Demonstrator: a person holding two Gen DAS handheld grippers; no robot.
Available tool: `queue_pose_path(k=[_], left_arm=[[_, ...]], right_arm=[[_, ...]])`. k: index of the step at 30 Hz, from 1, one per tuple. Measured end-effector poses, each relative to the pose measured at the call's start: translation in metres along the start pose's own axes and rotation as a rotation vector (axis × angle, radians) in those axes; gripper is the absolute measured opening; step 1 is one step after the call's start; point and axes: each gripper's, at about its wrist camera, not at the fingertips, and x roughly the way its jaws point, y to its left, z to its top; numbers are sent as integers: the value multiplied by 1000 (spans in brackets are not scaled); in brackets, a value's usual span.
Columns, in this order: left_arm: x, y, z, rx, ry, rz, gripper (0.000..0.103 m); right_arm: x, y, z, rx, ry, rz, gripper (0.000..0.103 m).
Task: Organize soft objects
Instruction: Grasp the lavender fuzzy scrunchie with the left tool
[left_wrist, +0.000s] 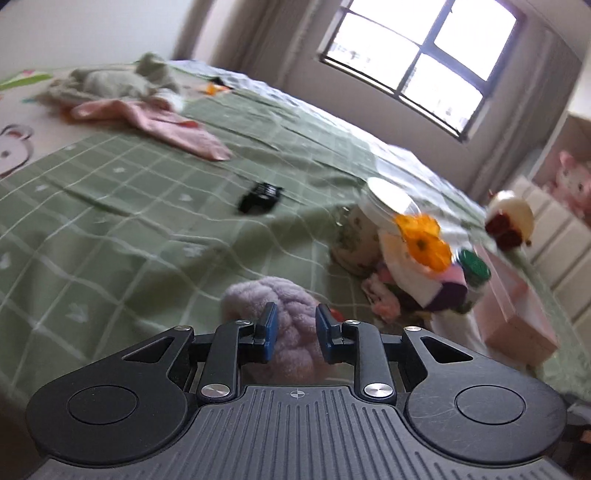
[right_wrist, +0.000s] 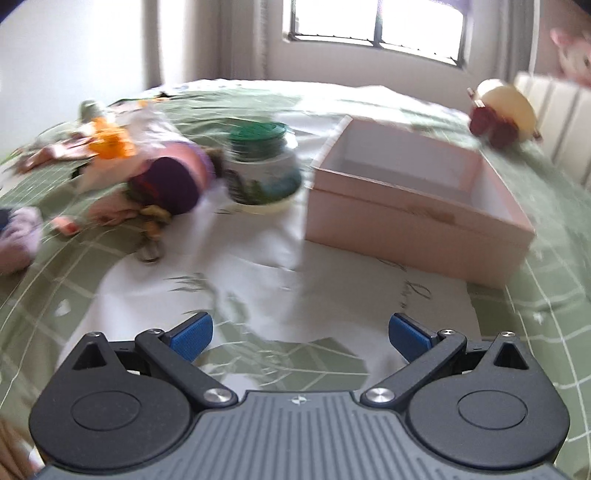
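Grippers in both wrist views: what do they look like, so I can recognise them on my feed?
Both alike: the left gripper and right gripper have black linkage arms, silver pivot screws, blue textured pads, two round black discs and a ribbed grey body bearing a small crosshair mark.

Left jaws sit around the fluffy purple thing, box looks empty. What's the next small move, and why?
Probably carry the purple plush, between the left gripper jaws, toward the open pink box and lower it in: the box interior shows empty, and the right gripper is open with nothing between its jaws.

Bed w/ green checked cover (left_wrist: 129, 206), daylit barred window (left_wrist: 421, 51), beige curtains (left_wrist: 258, 33), white drawers (left_wrist: 561, 236).
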Motion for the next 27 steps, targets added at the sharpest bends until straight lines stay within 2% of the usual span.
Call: queue_pose_path(k=[3,7,10,13,17,23,27], left_arm=[[16,-19,-7,111,8,83,26],[28,-34,-17,215,-8,91,27],[29,-39,-23,313,-18,146,29],[21,-30,-24,317,-36,190,31],[16,-18,-22,282,-28,188,31],[6,-20,-24,277,-50,228,32],[-1,-10,-25,204,-67,240,32]], right_arm=[[-7,10,0,-25,-1,-5,102],[-15,20,-4,-72,-17,15,102],[-20,31,-5,-129,-48,4,102],[-28,38,-2,-168,-82,5,102],[-33,46,2,-175,-93,36,102],[-40,53,-2,-178,-111,47,102],[-41,46,-6,-146,-108,58,102]])
